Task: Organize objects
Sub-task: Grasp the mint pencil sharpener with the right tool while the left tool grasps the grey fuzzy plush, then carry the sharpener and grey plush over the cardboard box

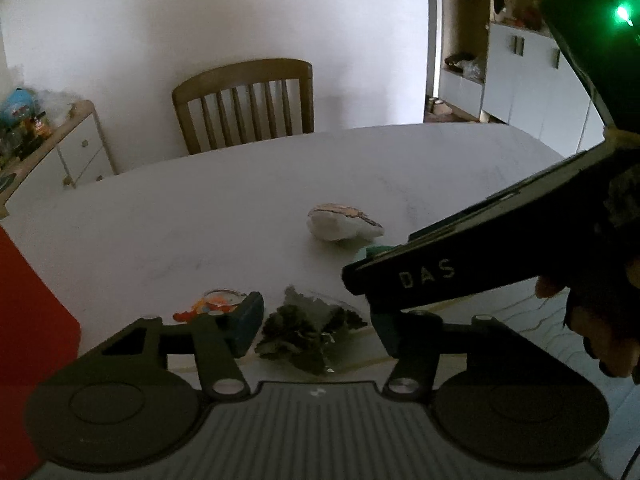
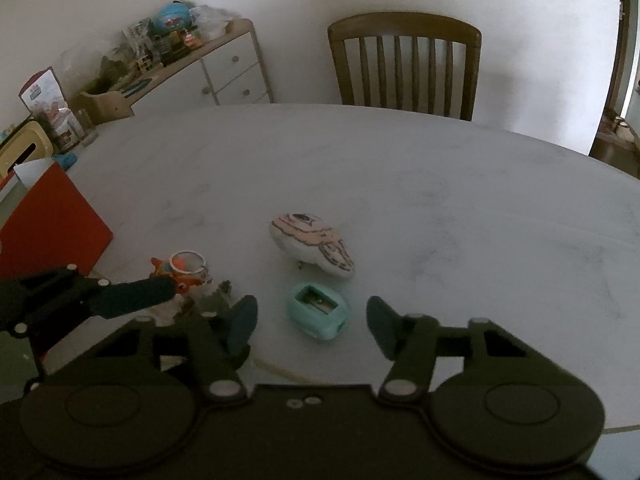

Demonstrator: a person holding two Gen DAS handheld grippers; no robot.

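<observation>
On the white table (image 2: 440, 200), a mint-green pencil sharpener (image 2: 318, 312) lies between the fingers of my right gripper (image 2: 311, 305). That gripper is open, with a gap on both sides of the sharpener. My left gripper (image 1: 318, 310) is open around a dark green crumpled packet in clear wrap (image 1: 308, 332); its pads sit close beside the packet without visibly pressing it. A white stone painted with a face (image 2: 312, 246) rests just beyond the sharpener. An orange toy with a ring (image 2: 184, 270) lies to the left, near a left gripper finger (image 2: 132, 300).
A red box (image 2: 52, 228) stands at the table's left edge. A wooden chair (image 2: 404, 68) is at the far side, and a cluttered white sideboard (image 2: 224, 68) stands by the wall. In the left wrist view, the right gripper's black body (image 1: 460, 264) and a hand (image 1: 600, 340) fill the right side.
</observation>
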